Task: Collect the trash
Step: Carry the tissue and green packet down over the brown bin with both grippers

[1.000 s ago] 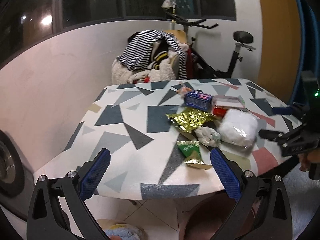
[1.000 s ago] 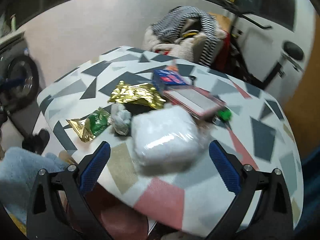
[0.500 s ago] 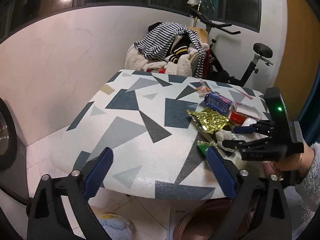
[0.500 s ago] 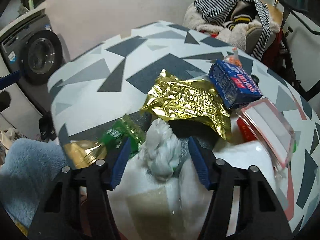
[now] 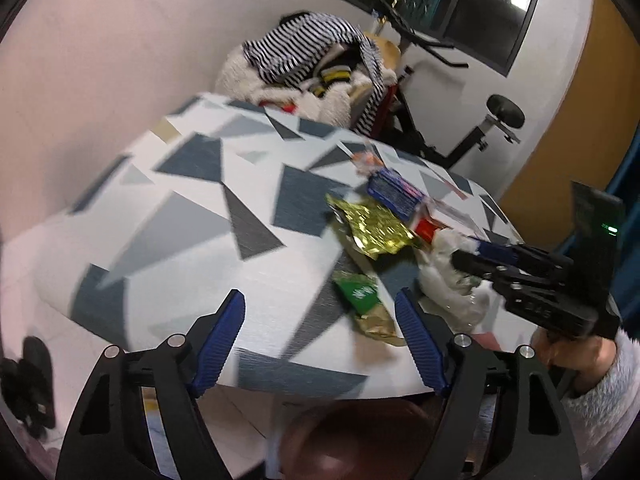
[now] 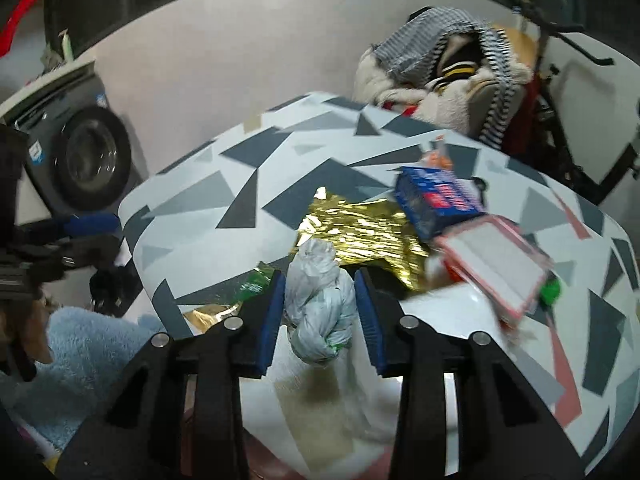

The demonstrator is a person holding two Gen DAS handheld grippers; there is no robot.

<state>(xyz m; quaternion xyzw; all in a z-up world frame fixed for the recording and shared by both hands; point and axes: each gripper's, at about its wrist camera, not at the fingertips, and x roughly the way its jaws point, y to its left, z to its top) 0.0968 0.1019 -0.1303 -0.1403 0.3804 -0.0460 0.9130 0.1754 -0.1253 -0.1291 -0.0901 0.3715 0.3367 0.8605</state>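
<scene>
On the patterned table (image 5: 180, 220) lies a heap of trash: a gold foil wrapper (image 6: 360, 232), a green snack packet (image 5: 360, 296), a blue box (image 6: 436, 200), a red-and-white box (image 6: 496, 272) and a white plastic bag (image 6: 320, 392). My right gripper (image 6: 319, 276) is closing on a crumpled white wad (image 6: 320, 304) above the bag, both pads against its sides. In the left wrist view the right gripper (image 5: 466, 252) reaches in from the right. My left gripper (image 5: 320, 296) hangs over the table's near edge, jaws closing, nothing between them; the green packet lies just beyond its right finger.
A chair piled with striped and fleecy clothes (image 5: 304, 64) stands behind the table, beside an exercise bike (image 5: 480, 136). A washing machine (image 6: 84, 156) is at the left. A brown round object (image 5: 352, 432) sits below the table's near edge, with a blue fluffy cloth (image 6: 88, 344) nearby.
My right gripper moved in over the white bag and narrowed from wide open onto the crumpled wad. My left gripper rolled, drifted toward the table edge, and its jaws narrowed somewhat.
</scene>
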